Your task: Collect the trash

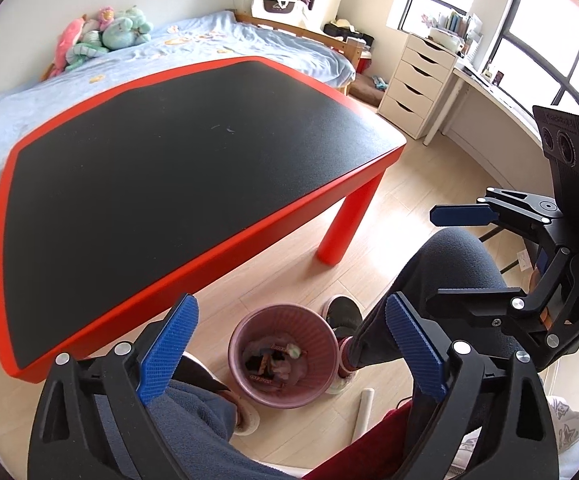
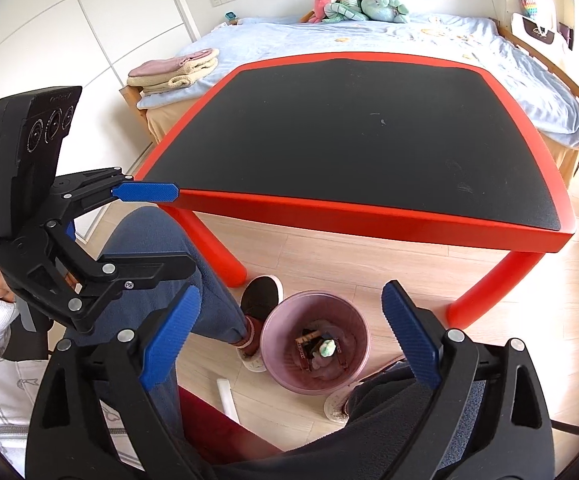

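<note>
A pink ribbed waste bin stands on the wood floor between the person's feet, also in the right wrist view. It holds several wrappers and a crumpled green-white piece. My left gripper is open and empty, hovering above the bin. My right gripper is open and empty, also above the bin. Each gripper shows from the side in the other's view, the right one and the left one, both open.
A low red table with a black top stands in front, its legs near the bin. Behind it lies a bed with plush toys. A white drawer unit stands at the right. The person's legs flank the bin.
</note>
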`<action>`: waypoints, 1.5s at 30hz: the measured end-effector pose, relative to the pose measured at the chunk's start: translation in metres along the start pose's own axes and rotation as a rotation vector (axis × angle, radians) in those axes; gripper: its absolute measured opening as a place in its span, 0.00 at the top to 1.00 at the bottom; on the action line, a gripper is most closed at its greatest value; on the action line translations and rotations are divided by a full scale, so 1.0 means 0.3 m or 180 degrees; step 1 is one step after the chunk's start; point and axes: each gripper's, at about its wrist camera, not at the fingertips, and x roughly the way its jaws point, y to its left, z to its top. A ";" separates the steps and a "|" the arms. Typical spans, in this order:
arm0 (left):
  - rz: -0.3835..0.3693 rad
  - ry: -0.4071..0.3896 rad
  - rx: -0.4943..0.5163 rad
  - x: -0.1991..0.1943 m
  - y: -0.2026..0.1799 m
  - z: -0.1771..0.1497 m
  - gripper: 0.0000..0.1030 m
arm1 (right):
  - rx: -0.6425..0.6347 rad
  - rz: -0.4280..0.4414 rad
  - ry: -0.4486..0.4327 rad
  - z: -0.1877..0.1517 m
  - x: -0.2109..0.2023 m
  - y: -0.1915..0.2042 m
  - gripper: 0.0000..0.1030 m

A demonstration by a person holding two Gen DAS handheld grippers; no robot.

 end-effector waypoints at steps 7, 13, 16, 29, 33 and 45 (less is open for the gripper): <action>0.0025 -0.0067 -0.0077 -0.016 0.006 0.002 0.08 | 0.0120 -0.0102 0.0021 -0.010 0.010 -0.016 0.05; 0.0053 -0.0089 -0.0184 -0.024 0.023 0.003 0.08 | 0.0184 -0.0124 0.0084 -0.006 0.027 -0.015 0.04; 0.0061 -0.0110 -0.0214 -0.033 0.031 0.004 0.07 | 0.0187 -0.0136 0.0060 0.005 0.024 -0.020 0.04; 0.0509 -0.0470 -0.0415 -0.132 0.173 0.123 0.07 | 0.0258 -0.0431 -0.0342 0.231 -0.063 -0.140 0.03; 0.0752 -0.0600 -0.0398 -0.168 0.212 0.175 0.07 | 0.0270 -0.0516 -0.0455 0.328 -0.085 -0.187 0.03; 0.0946 -0.0648 -0.0572 -0.178 0.320 0.270 0.06 | 0.0163 -0.0733 -0.0533 0.513 -0.073 -0.240 0.03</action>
